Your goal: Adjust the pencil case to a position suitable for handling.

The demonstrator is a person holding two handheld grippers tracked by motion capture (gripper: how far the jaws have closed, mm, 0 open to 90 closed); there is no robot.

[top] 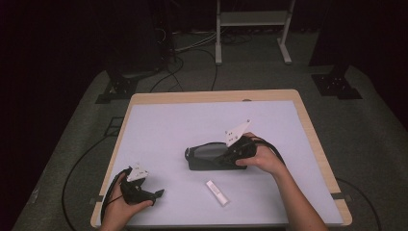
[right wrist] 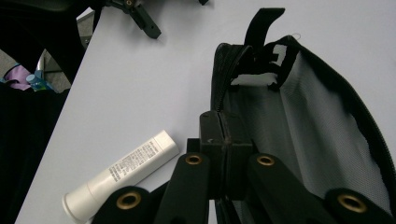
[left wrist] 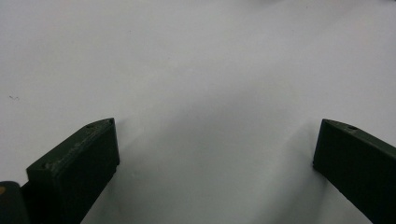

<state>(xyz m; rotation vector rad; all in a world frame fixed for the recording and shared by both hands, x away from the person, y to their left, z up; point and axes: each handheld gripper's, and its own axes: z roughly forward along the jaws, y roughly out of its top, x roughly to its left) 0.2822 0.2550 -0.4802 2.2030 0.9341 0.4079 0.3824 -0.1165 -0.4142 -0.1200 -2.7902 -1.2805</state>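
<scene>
Right, the right gripper (top: 230,156) has its jaws pinched on the near edge of the black mesh pouch (top: 208,155), mid-table. Just beside it, toward the near edge, lies a white tube (top: 217,193); its printed label reads in the right gripper view. Left gripper (top: 153,196), jaws wide, empty, near-left corner.

High view looked forward-down over the table (top: 159,120); gripper views rode close above it, right sharing the tube (right wrist: 122,173).
</scene>
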